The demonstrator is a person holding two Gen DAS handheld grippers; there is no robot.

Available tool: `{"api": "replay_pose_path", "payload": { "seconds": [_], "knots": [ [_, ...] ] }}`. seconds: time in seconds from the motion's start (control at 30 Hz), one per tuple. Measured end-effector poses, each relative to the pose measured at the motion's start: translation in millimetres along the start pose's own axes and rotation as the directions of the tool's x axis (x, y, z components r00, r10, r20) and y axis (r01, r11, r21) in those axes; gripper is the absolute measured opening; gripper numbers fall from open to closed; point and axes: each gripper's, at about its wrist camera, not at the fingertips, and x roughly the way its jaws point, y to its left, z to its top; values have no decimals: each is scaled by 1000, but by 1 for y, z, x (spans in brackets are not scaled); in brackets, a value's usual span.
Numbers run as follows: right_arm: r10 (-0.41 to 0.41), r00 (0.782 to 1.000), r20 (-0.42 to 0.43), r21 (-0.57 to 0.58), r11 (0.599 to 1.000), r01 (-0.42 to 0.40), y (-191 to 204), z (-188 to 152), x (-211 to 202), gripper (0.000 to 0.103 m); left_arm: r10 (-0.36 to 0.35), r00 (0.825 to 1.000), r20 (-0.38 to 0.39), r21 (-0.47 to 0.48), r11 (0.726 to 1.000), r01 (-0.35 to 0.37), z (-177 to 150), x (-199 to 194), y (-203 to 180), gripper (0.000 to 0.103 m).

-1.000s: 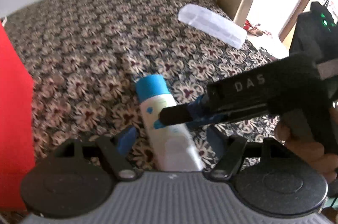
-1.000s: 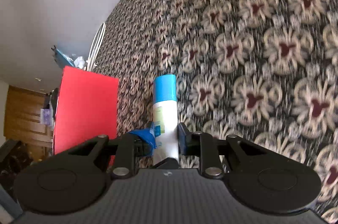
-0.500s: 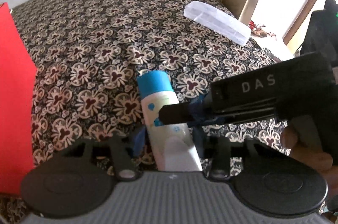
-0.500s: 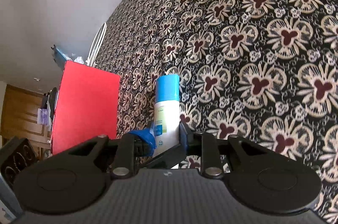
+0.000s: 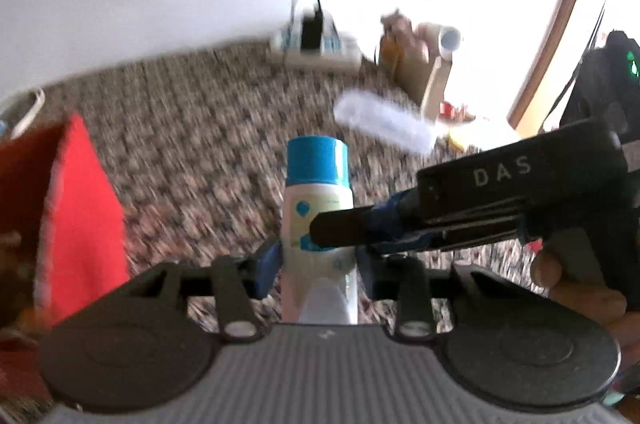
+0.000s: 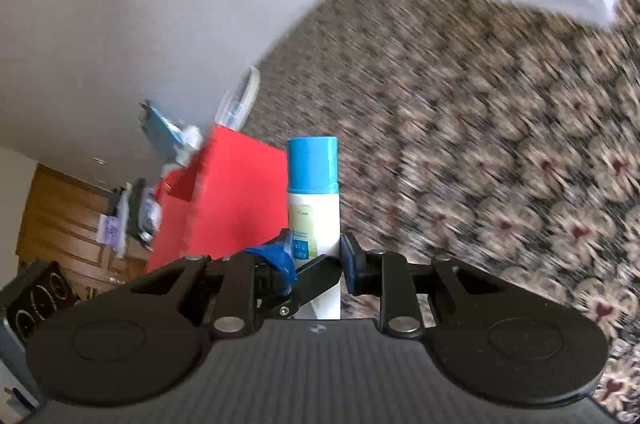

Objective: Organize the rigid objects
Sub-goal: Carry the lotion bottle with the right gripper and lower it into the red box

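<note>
1. Whereas a second ago the bottle (image 5: 318, 224) lay flat on the patterned cloth with the left gripper (image 5: 318, 260) wide around it, the bottle is now off the cloth and stands nearly upright in both views, blue cap up.
2. Left gripper: its jaws are closing, and the blue pads sit against the bottle's lower body on either side, so it has hold of it.
3. Right gripper (image 6: 316, 262): narrowly open, its pads clamp the same bottle from the side, crossing just above the left one's grip; a hand (image 5: 576, 288) shows behind it.
4. Both views are streaked with blur where half a second ago they were sharp, so I judge the lift is under way and the carry to a storage spot comes next.
5. Just beyond, to the left, stands the red box (image 5: 80, 207). Its open top shows at the edge, but I cannot tell what is inside.
6. Farther off, a clear plastic case (image 5: 384, 127) lies on the tabletop (image 5: 200, 127); too blurred to see contents.
7. At the far edge sit a power strip (image 5: 316, 43) and a brown box (image 5: 420, 75) with a tube poking out.
</note>
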Motion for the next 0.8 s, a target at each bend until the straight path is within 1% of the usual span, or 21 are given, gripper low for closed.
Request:
{"api": "replay_pose_path", "payload": {
  "seconds": [0.1,0.17,0.27,0.33,0.37,0.47,0.57,0.63,0.7,0.8],
  "knots": [
    [35,998,45,-48,998,-33,38,6,1,7,3,997,72,12,1000,-4,16,-31,22,35],
    [50,997,64,-94,995,-44,62,18,13,7,16,994,108,16,1000,-18,25,-46,38,35],
    [68,996,59,-160,985,-58,93,34,37,7,45,988,149,-1,999,-46,33,-67,76,35],
    [74,997,38,-197,978,-65,118,40,64,7,69,985,157,-22,998,-67,33,-79,106,35],
    [71,997,23,-213,975,-64,123,44,79,7,83,985,153,-33,996,-78,32,-83,122,35],
    [34,999,-37,-256,966,-43,147,46,126,7,109,987,117,-85,991,-99,26,-86,167,35],
    [-5,996,-95,-274,961,-21,159,44,169,7,117,991,70,-136,985,-106,17,-82,209,35],
    [-29,991,-132,-266,964,-7,161,43,193,7,117,993,34,-162,981,-110,14,-74,231,35],
    [-56,983,-173,-246,969,12,162,41,211,7,116,993,-25,-189,975,-119,12,-62,249,35],
    [-106,969,-224,-230,972,53,162,38,238,7,120,988,-95,-213,967,-138,5,-51,267,36]
  ]
}}
